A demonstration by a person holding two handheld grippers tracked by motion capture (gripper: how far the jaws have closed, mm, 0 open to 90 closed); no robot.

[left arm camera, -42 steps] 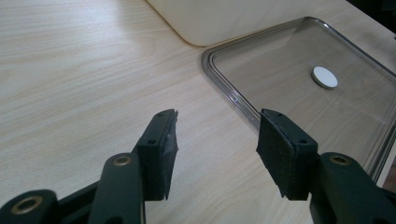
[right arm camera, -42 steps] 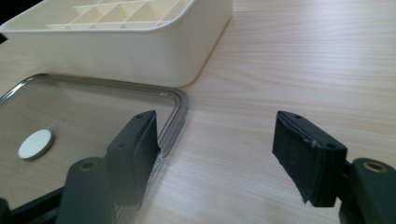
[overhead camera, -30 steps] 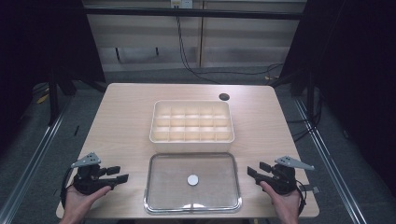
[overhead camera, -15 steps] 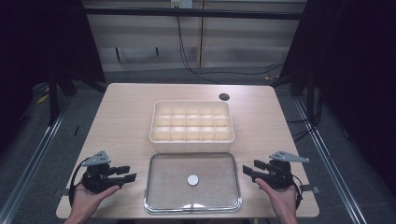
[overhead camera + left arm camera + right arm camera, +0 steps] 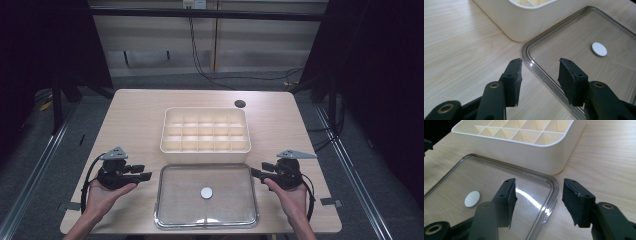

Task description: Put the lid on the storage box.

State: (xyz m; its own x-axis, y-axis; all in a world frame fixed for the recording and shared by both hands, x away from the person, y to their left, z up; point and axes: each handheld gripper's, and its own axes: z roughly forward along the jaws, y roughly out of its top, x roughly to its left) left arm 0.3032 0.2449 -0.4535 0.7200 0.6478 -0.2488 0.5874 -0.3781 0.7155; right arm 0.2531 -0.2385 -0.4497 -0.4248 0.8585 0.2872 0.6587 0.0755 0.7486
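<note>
The clear lid (image 5: 206, 196) lies flat between both grippers. The left gripper (image 5: 540, 77), jaws apart, straddles its edge without pressing. The right gripper (image 5: 538, 198), jaws apart after just closing somewhat, straddles the opposite rim. The compartment box (image 5: 205, 134) sits just beyond, blocking nothing.

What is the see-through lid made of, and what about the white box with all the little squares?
The lid looks like clear, glossy plastic: the table's wood grain shows through it and its rim catches light. It could be glass; the look alone doesn't settle it. The box seems to be cream-white plastic with a smooth, matte finish, rounded corners and thin divider walls.
</note>
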